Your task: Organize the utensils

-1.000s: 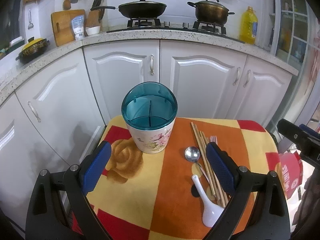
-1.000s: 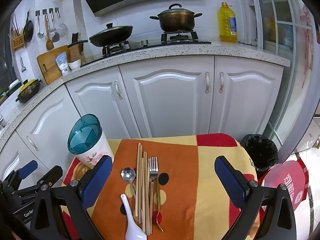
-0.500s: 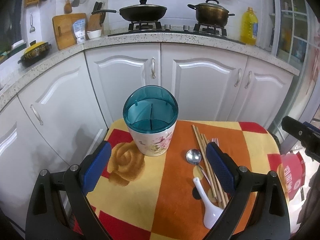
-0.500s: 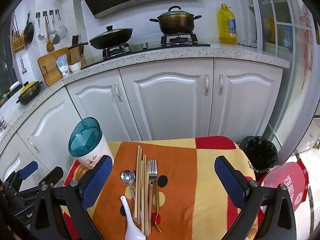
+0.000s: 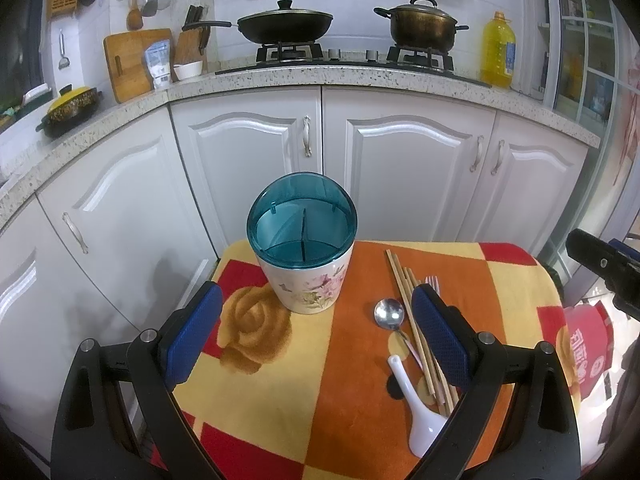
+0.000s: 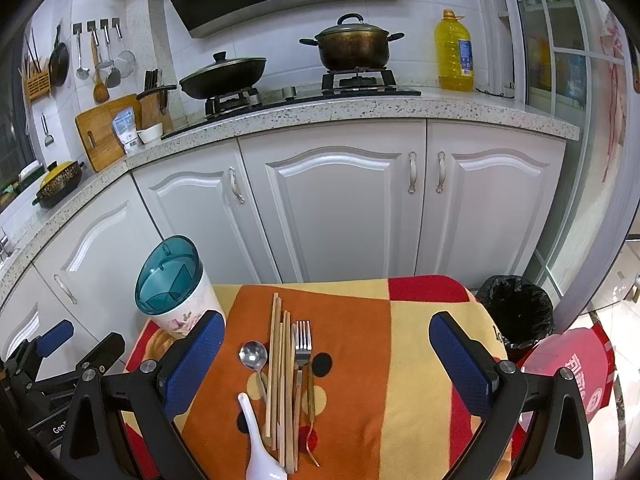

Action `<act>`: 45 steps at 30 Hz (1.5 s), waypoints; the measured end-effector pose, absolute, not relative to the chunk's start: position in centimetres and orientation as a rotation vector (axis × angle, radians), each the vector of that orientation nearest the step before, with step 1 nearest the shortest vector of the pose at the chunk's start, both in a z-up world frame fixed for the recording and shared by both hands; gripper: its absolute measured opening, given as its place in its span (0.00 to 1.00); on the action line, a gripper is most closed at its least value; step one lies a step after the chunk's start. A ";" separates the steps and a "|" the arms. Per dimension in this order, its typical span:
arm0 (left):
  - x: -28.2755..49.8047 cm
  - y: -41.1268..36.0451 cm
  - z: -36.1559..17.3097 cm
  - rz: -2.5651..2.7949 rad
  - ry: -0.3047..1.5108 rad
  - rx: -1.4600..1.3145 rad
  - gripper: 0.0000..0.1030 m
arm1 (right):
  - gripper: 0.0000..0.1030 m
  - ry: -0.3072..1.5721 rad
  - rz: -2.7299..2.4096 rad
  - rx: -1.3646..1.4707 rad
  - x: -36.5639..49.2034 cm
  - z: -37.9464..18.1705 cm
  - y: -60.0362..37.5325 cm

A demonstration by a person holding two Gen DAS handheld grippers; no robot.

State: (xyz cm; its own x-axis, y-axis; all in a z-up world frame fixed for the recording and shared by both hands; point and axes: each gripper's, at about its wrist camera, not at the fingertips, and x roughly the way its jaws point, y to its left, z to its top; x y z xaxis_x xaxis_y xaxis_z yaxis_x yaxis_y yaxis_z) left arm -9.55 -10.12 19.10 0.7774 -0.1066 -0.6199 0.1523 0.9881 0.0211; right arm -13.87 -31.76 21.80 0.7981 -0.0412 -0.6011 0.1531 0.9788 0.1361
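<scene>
So the utensils sit in a neat row on the checked cloth (image 6: 420, 360): metal spoon (image 6: 253, 354), chopsticks (image 6: 280, 368), fork (image 6: 303, 346), white soup spoon (image 6: 258, 440), all with long axes running away from the camera. They're right between the right gripper (image 6: 326, 364) fingers, slightly toward its left finger, so that hand looks closer. The holder (image 5: 304, 240), teal divided insert over a floral cup, stands dead ahead of the left gripper (image 5: 316, 336). Both grippers are wide apart, holding nothing
</scene>
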 end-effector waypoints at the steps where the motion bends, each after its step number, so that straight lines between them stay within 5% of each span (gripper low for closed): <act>1: -9.6 -10.1 19.1 -0.140 0.666 0.071 0.93 | 0.99 0.641 -0.104 0.180 -13.8 21.8 -31.7; 45: -9.2 -9.3 19.2 -0.138 0.699 0.059 0.93 | 0.99 0.661 -0.086 0.162 -12.5 21.8 -31.4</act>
State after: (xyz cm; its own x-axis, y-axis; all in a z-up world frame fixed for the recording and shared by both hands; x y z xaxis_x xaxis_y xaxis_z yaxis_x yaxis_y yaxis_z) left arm -9.18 -9.25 19.18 0.7565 -0.1067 -0.6452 0.1461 0.9892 0.0077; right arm -12.48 -31.36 21.84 0.7863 -0.0276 -0.6172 0.1306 0.9838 0.1224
